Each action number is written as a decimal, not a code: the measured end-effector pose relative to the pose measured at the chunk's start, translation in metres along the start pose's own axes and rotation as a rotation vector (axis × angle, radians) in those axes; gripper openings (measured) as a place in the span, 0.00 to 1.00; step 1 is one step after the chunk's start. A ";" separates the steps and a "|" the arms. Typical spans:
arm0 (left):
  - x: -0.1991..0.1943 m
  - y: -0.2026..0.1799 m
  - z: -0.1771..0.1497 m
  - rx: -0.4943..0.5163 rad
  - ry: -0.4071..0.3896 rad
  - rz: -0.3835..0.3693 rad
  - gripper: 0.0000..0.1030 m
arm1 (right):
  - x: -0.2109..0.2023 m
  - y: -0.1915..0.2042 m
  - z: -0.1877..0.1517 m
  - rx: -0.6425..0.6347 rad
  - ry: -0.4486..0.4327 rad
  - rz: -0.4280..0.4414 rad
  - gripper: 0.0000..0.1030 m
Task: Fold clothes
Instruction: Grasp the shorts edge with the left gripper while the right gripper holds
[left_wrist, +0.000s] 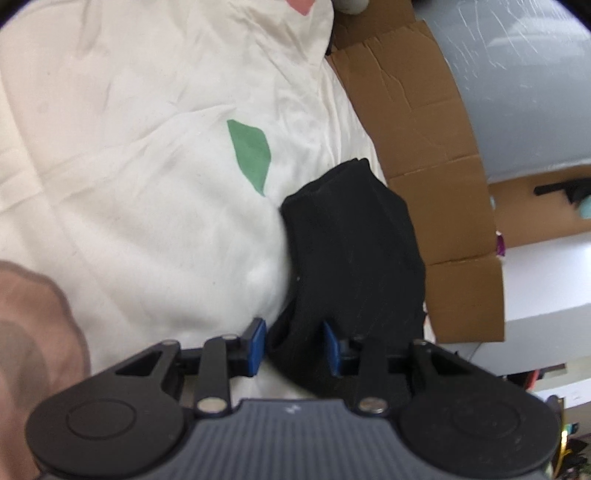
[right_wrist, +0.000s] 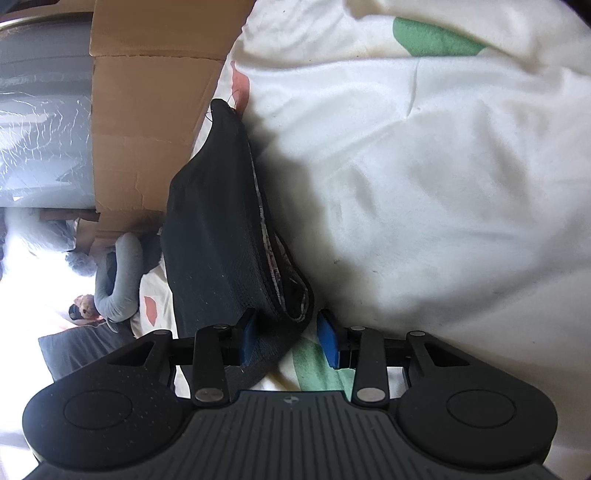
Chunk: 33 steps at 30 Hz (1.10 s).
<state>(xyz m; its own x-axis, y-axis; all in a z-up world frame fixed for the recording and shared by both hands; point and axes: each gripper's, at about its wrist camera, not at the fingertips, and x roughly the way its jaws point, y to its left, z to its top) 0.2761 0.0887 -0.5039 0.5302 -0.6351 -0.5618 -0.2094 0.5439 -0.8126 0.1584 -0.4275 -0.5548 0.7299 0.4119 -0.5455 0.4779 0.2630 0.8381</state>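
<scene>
A black garment (left_wrist: 351, 251), folded into a thick bundle, lies on a white bedsheet (left_wrist: 147, 184) near its edge. My left gripper (left_wrist: 294, 345) stands partly open, and the near end of the bundle sits loosely between its blue pads (left_wrist: 257, 343) without being squeezed. In the right wrist view the same black garment (right_wrist: 221, 229) shows its layered edge with a patterned lining. My right gripper (right_wrist: 287, 341) is partly open too; the cloth's near end lies between its pads (right_wrist: 328, 341), resting by the left one with a gap on the right.
A brown cardboard box (left_wrist: 424, 129) stands along the bed's edge beside the garment, with a grey surface (left_wrist: 517, 74) behind it. The sheet has green patches (left_wrist: 251, 155). A grey curved pillow (right_wrist: 118, 277) and dark bedding lie at the left. A blurred hand (left_wrist: 33, 350) is at the lower left.
</scene>
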 end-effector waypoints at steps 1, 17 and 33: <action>0.003 0.001 0.002 0.000 0.005 -0.011 0.35 | 0.001 0.000 0.001 0.006 -0.004 0.006 0.41; 0.018 -0.004 0.018 0.101 0.132 -0.070 0.06 | 0.005 -0.002 0.001 0.032 -0.071 0.055 0.20; -0.032 -0.031 0.021 0.208 0.129 -0.009 0.05 | 0.000 0.018 -0.009 -0.043 0.053 0.034 0.10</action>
<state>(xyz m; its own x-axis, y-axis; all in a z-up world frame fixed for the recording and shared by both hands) 0.2826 0.1040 -0.4572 0.4195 -0.6976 -0.5809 -0.0245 0.6310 -0.7754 0.1630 -0.4150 -0.5400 0.7181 0.4663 -0.5166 0.4308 0.2852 0.8562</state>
